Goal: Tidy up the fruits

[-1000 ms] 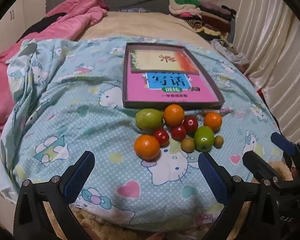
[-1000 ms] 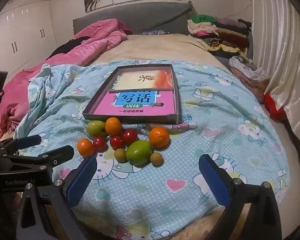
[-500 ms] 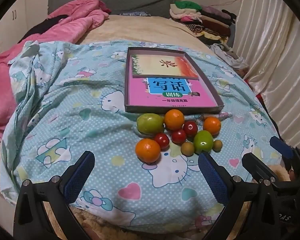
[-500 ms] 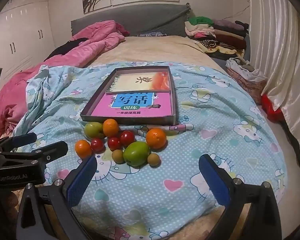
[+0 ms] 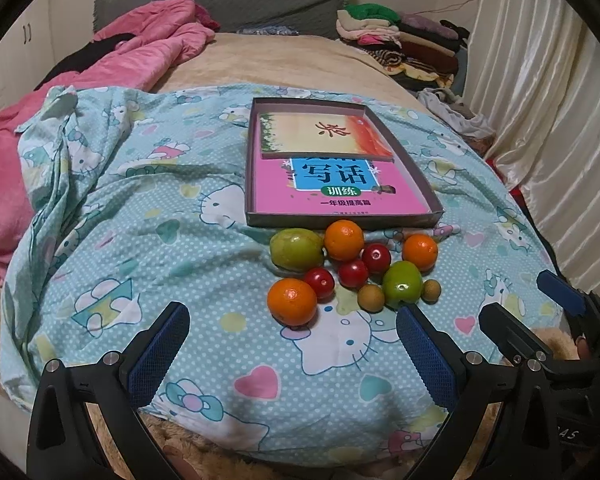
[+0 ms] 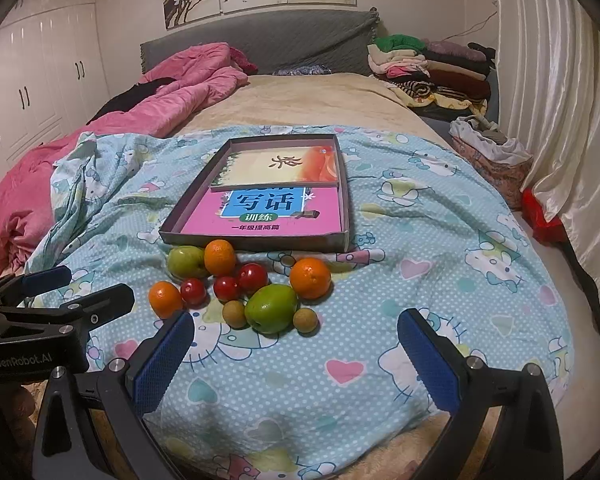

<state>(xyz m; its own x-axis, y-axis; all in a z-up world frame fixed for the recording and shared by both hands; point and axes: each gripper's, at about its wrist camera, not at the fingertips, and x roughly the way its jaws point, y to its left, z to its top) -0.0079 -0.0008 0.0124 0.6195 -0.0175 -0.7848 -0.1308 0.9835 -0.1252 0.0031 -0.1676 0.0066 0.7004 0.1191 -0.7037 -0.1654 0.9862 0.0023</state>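
A cluster of fruit lies on the blue cartoon bedsheet (image 5: 172,240) just in front of a shallow box (image 5: 340,222) lined with pink and orange books. It holds three oranges, nearest one (image 5: 292,301), two green fruits (image 5: 402,284) (image 5: 296,249), three red cherry tomatoes (image 5: 354,273) and two small brown fruits (image 5: 371,298). My left gripper (image 5: 292,354) is open, empty, short of the nearest orange. My right gripper (image 6: 294,358) is open and empty, short of the green fruit (image 6: 271,308). Each gripper shows at the edge of the other's view.
A pink quilt (image 6: 148,92) is bunched at the left of the bed. Folded clothes (image 6: 428,68) are stacked at the back right by a grey headboard. Pale curtains (image 6: 556,100) hang on the right, with a basket (image 6: 496,160) below them.
Both views have tilted upward and pulled back a little, so the fruit and box sit lower in frame. Neither gripper has changed its opening, and no fruit has moved.
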